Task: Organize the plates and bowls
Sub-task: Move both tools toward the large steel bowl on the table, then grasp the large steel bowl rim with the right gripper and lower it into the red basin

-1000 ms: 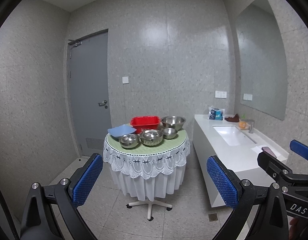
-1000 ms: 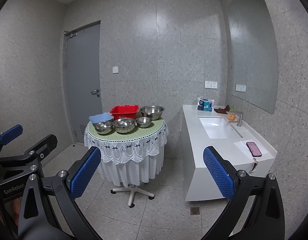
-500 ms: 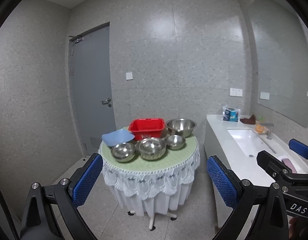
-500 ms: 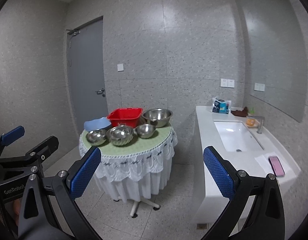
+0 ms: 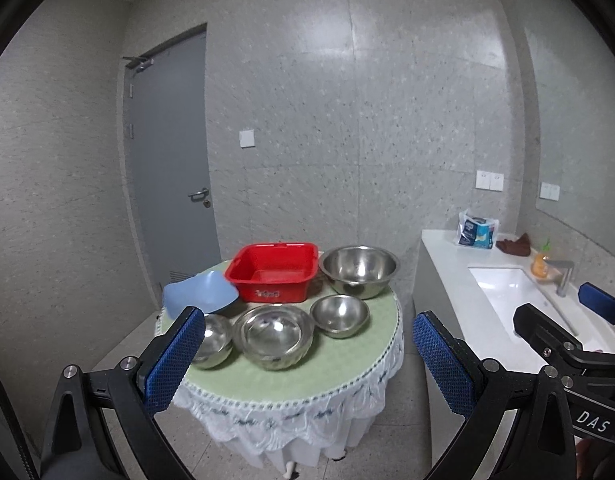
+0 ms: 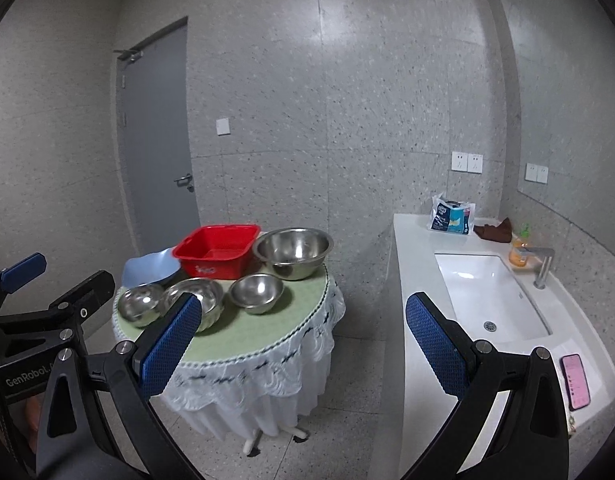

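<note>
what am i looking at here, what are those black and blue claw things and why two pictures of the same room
Those are two hand-held grippers, one in each of a person's hands, each with a camera looking out between its blue-padded fingers. One picture is from the left gripper, the other from the right gripper. Both are open and hold nothing. Ahead is a round table with a red tub, a blue plate, one large metal bowl and three smaller ones in front. To the right is a sink counter with a phone.
</note>
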Demonstrator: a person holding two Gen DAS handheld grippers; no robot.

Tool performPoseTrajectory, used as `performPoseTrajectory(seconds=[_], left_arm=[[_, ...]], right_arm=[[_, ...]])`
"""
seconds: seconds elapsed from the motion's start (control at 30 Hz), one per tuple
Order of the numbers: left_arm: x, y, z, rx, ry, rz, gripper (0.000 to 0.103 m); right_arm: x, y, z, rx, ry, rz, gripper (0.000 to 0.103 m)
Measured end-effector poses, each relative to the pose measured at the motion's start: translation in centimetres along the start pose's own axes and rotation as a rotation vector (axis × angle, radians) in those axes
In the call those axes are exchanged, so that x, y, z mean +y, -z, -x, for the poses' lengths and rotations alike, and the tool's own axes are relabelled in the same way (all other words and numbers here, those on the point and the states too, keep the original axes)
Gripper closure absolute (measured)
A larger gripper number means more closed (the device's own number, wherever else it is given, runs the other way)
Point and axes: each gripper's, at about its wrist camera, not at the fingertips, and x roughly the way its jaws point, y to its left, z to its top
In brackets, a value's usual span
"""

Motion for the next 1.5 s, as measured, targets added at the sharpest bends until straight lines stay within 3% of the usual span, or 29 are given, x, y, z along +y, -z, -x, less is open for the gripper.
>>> performPoseTrajectory(seconds=[0.4,0.57,0.93,1.2,1.5], left_arm=[[1.9,-7.9,-21.8,0.053,0.097,-0.01,0.001],[2.5,-9.3,-30.9,0.177,0.097,0.004,0.001],[2.2,-10.1,-50.1,0.454,-0.001,0.059,0.001],[-2.4,-10.6,-59.2,0.615,-0.062,0.068,0.002],[-5.7,-10.5,-66.7,0.712,-0.087,0.095,0.018]], right_arm=[[-0.9,-4.8,-13.9,0.034,0.085,-0.046,0.0],[-1.5,-5.5,-20.0,0.106,0.095,-0.057,0.0],[-3.8,-5.8,-34.8,0.277,0.038,-0.064,0.0],[-7.4,-4.9,-45.4,0.459,-0.004,-0.032,0.0],[-9.0,-2.6,-50.5,0.588,-0.121,-0.031,0.003]])
